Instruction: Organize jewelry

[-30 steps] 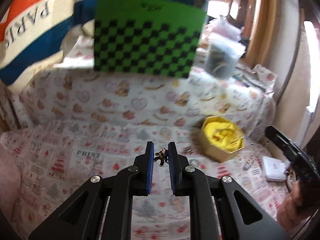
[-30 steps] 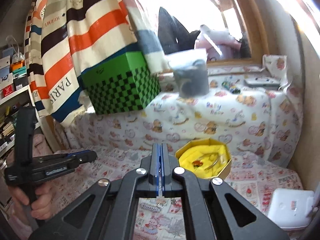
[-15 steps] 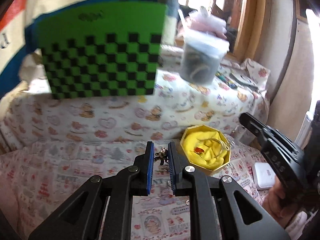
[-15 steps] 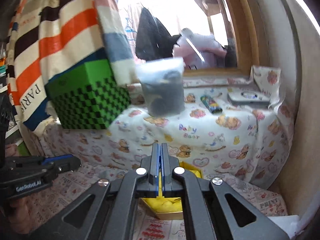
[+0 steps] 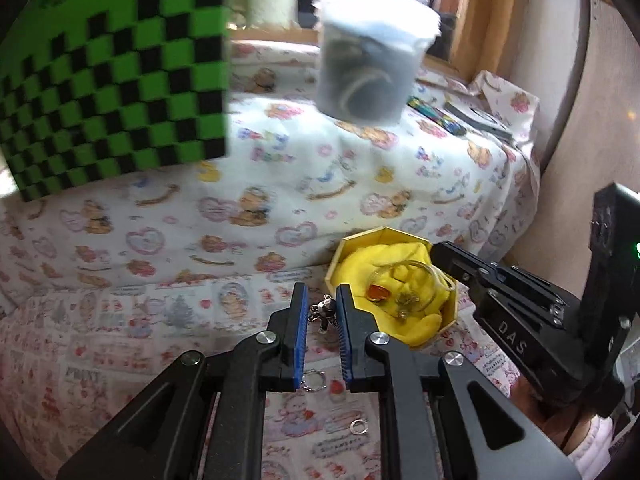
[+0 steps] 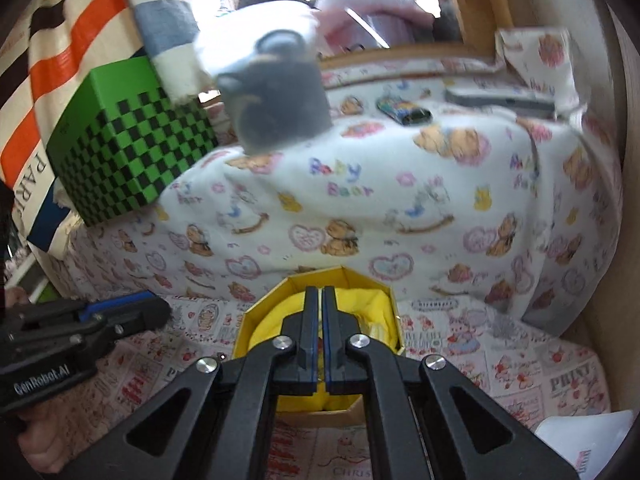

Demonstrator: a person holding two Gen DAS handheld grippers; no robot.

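My left gripper (image 5: 322, 298) is shut on a small dark metal charm (image 5: 325, 312) and holds it in the air just left of the yellow octagonal box (image 5: 450, 312). The box is lined with yellow cloth and holds a clear bangle (image 5: 408, 280), a red heart piece (image 5: 379, 292) and other small jewelry. My right gripper (image 6: 321, 294) is shut with nothing visible between its pads and hangs over the same box (image 6: 248, 320); it also shows in the left wrist view (image 5: 448, 254) at the box's right rim. The left gripper shows at left in the right wrist view (image 6: 160, 314).
Loose rings (image 5: 313, 381) (image 5: 359, 426) lie on the printed cloth below my left gripper. Behind stands a raised ledge under a bear-print cloth (image 5: 280, 184) with a green checkered box (image 5: 112, 92) and a clear tub (image 5: 366, 76). A white case (image 6: 588, 448) lies at the right.
Both grippers have moved forward and closer to the yellow box. The right gripper now hangs directly over it. The left gripper still holds the charm.
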